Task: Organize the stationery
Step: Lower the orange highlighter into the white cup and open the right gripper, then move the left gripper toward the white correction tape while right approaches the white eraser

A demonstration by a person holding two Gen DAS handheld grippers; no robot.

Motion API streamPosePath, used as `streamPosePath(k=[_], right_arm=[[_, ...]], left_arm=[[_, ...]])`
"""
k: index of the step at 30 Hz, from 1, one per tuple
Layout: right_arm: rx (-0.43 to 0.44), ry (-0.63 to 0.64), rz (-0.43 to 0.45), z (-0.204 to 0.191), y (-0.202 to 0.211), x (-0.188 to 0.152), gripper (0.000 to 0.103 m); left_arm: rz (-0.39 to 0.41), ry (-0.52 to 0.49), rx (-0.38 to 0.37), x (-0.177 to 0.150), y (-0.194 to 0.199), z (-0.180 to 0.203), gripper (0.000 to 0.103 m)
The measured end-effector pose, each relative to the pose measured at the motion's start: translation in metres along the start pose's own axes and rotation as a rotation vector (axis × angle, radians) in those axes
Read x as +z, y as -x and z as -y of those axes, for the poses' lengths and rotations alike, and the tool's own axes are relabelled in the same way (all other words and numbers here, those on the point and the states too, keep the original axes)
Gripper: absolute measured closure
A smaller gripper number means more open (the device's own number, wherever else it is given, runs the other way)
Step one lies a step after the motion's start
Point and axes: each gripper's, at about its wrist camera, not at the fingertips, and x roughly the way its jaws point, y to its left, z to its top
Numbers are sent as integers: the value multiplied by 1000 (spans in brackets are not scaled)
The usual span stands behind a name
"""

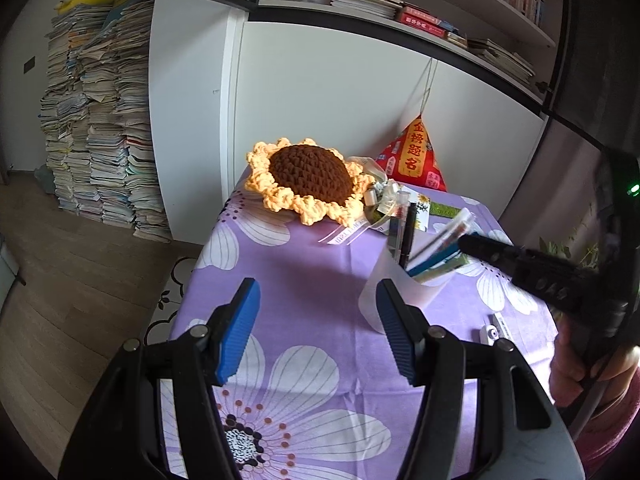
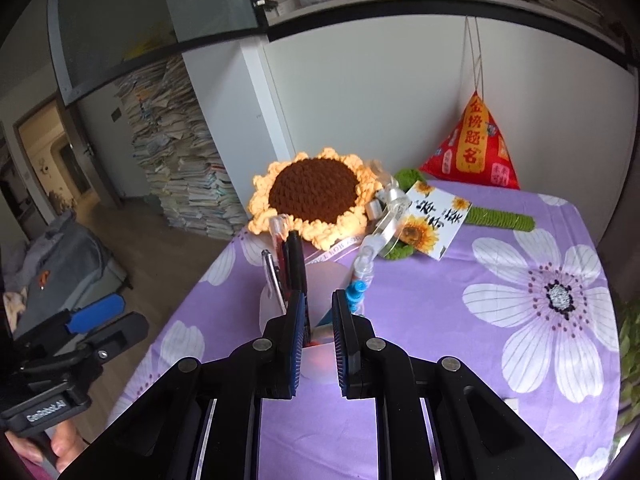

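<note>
On the table (image 2: 440, 320), spread with a purple flowered cloth, a frosted pen cup (image 1: 396, 288) stands holding several pens (image 2: 294, 264). The right tongs (image 2: 318, 316) hover over the cup's near rim with their blue pads drawn nearly together, nothing visibly clamped between them. The left tongs (image 1: 318, 320) hang half open and empty just left of the cup. A crocheted sunflower (image 1: 308, 180) lies behind, and a small white item (image 1: 494, 330) rests right of the cup.

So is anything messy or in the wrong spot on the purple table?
Yes. A small white item lies loose on the purple tablecloth beside the frosted pen cup, while the pens already stand inside. Nothing looks spilled or broken.
</note>
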Motion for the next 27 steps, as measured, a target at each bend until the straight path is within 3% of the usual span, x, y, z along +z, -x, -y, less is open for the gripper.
streamPosePath(k=[5, 12, 16, 25, 27], right_arm=[[-69, 16, 68, 15, 38, 7, 89], [-218, -74, 12, 73, 60, -17, 89], [-260, -145, -24, 104, 65, -33, 89], [-287, -192, -63, 134, 78, -57, 89], [-275, -213, -68, 141, 82, -62, 89]], left_arm=[[-10, -41, -44, -2, 0, 21, 44], [-57, -131, -120, -11, -11, 68, 44], [-90, -192, -170, -18, -19, 101, 44], [-217, -301, -254, -40, -66, 173, 44], [-237, -352, -222, -46, -82, 189, 44]])
